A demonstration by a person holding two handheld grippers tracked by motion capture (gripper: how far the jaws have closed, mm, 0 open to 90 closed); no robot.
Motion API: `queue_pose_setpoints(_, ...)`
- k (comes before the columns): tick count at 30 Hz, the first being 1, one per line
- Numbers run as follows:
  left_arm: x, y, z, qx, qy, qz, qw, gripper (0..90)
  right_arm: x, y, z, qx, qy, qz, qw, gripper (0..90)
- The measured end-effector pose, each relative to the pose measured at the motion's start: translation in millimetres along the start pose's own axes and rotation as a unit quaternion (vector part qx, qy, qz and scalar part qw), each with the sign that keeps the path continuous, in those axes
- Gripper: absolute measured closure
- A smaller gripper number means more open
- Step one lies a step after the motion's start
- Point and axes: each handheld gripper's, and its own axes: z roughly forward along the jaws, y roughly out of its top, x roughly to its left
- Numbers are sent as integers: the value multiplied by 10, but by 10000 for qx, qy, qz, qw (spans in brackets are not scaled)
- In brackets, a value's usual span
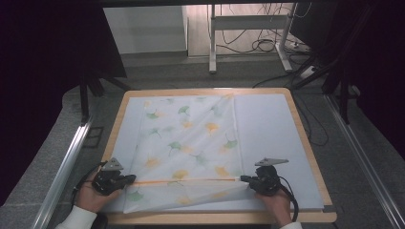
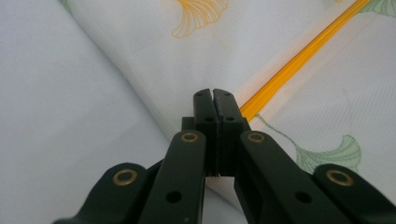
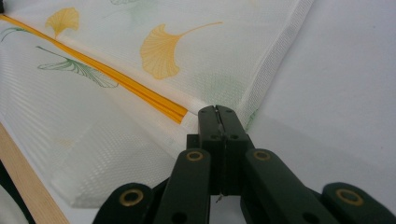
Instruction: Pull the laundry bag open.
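Between my 2 grippers the mesh laundry bag [image 1: 186, 143] lies spread on the pale mat [image 1: 267, 129], its orange zipper [image 1: 186, 180] running in a straight line from one set of jaws to the other. My left gripper [image 1: 128, 180] is clamped shut on the bag's edge, with the zipper's end just to the right of my fingertips in the left gripper view [image 2: 213, 100]. My right gripper [image 1: 246, 179] is clenched too, pinching the cloth where the zipper stops just left of my tips in the right gripper view [image 3: 217, 114]. Below both grips, a narrow flap of the bag sits toward the wooden table edge [image 1: 215, 218]; the larger part lies beyond my fingertips.

This looks to me like a fold along the zipper line. To do it well I should keep both pinches firm, hold the zipper taut so it doesn't sag, and carry the 2 hands together at the same height and pace. If one hand leads, the edge will skew, and thin mesh slips easily.
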Motion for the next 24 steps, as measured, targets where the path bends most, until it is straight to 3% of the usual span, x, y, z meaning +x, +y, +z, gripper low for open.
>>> queue_pose_setpoints(16,-22,11,42,1,104,74,9999,900,11,1,0,-7,-32,-15,10000,898)
queue_pose_setpoints(24,-41,20,56,-73,106,65,9999,892,37,-2,-12,-29,-111,-168,9998,896)
